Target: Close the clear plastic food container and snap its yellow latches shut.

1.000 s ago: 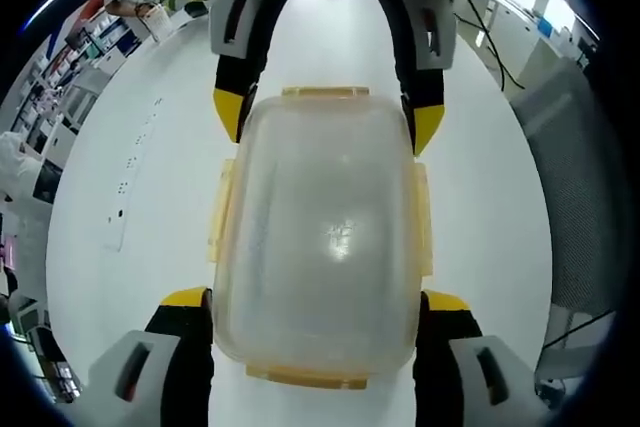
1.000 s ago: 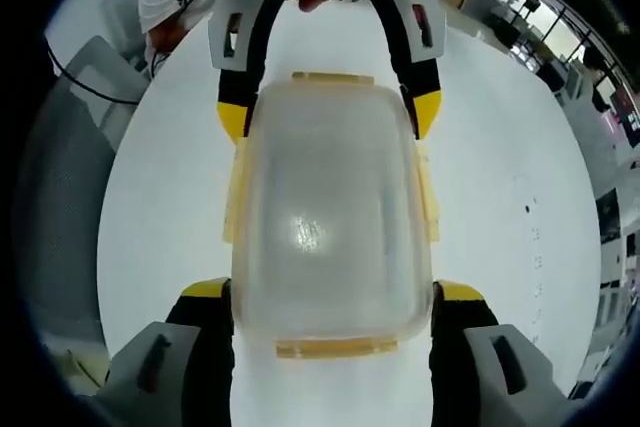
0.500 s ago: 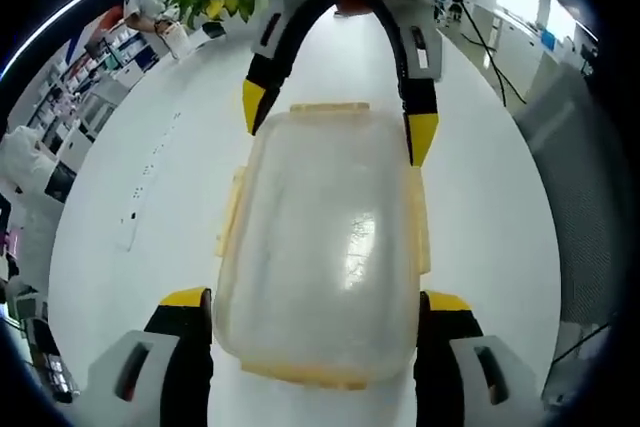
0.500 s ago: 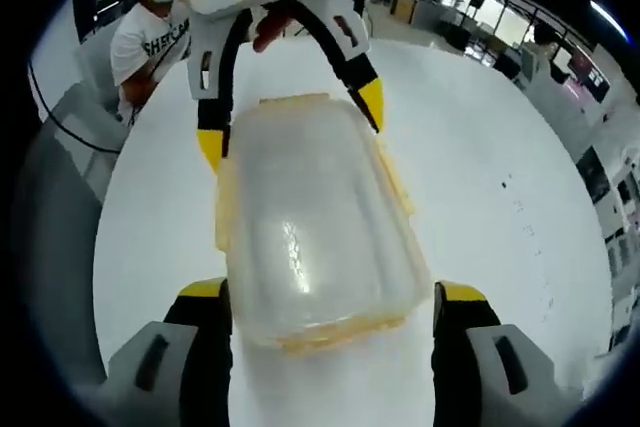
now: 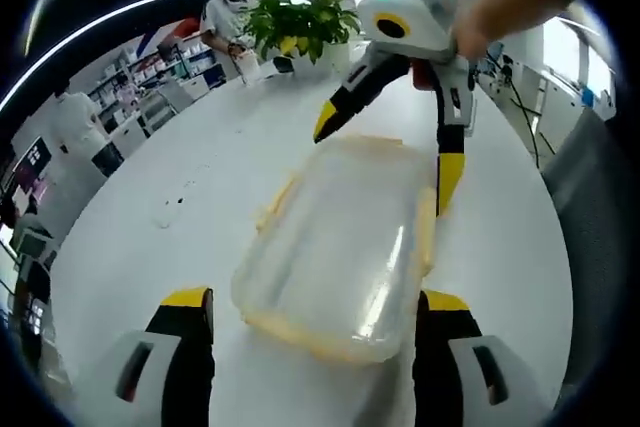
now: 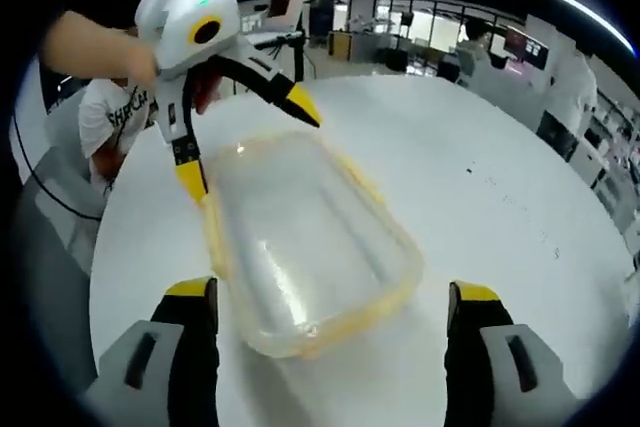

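Your left tool (image 5: pixel 314 307) is standing with its 2 jaws spread wide on either side of the near end of the clear plastic food container (image 5: pixel 340 247), not pinching it. Your right tool (image 6: pixel 335 302) is doing the same from the opposite end, jaws wide apart and gripping nothing. The container is lying lid-on on the white table (image 5: pixel 150 257), with its yellow latches (image 5: pixel 428 232) showing along the rim. Beyond it, a potted plant (image 5: pixel 300 22) is sitting at the far edge, and a person (image 6: pixel 115 107) is standing by the table.
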The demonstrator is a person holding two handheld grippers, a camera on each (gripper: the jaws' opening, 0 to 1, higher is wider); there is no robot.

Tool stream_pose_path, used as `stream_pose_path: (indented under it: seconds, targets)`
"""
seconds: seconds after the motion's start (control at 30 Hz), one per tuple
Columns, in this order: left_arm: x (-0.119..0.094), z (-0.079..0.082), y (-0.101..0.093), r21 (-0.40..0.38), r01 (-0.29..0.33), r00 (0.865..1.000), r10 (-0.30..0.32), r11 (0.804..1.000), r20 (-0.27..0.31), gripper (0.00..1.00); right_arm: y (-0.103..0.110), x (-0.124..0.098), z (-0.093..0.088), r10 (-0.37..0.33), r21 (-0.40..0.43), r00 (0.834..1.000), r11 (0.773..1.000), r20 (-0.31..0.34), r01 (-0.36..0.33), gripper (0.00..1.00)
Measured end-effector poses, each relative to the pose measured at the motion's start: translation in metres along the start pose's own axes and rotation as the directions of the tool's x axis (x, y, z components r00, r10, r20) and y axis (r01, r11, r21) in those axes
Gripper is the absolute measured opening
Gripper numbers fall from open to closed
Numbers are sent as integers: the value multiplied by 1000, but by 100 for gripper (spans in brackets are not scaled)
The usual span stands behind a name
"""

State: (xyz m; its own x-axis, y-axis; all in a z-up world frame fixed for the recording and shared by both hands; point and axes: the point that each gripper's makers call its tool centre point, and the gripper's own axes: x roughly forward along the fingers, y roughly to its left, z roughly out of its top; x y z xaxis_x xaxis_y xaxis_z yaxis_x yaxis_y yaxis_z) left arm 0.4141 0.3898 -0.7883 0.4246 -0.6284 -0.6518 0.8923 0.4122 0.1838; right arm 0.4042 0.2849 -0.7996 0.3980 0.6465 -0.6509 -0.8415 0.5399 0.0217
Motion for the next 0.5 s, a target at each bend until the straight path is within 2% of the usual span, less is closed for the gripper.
stream_pose_path:
  seconds: [0.17,0.2,0.3,0.5]
  targets:
    - [-3,-5,-1,-91,-43,997,49,995,58,81,1,-2,-1,-41,53,997,998,60,37,96]
    - [-3,-5,-1,-131,-50,994,62,990,87,81,0,-2,0,-54,59,995,997,81,49,98]
    - [-2,-7,-7,-202,-31,990,59,979,131,85,2,-3,1,-75,82,990,995,121,65,100]
    - [2,-6,-22,-228,-13,980,58,974,188,88,8,-5,2,-100,127,977,989,189,77,100]
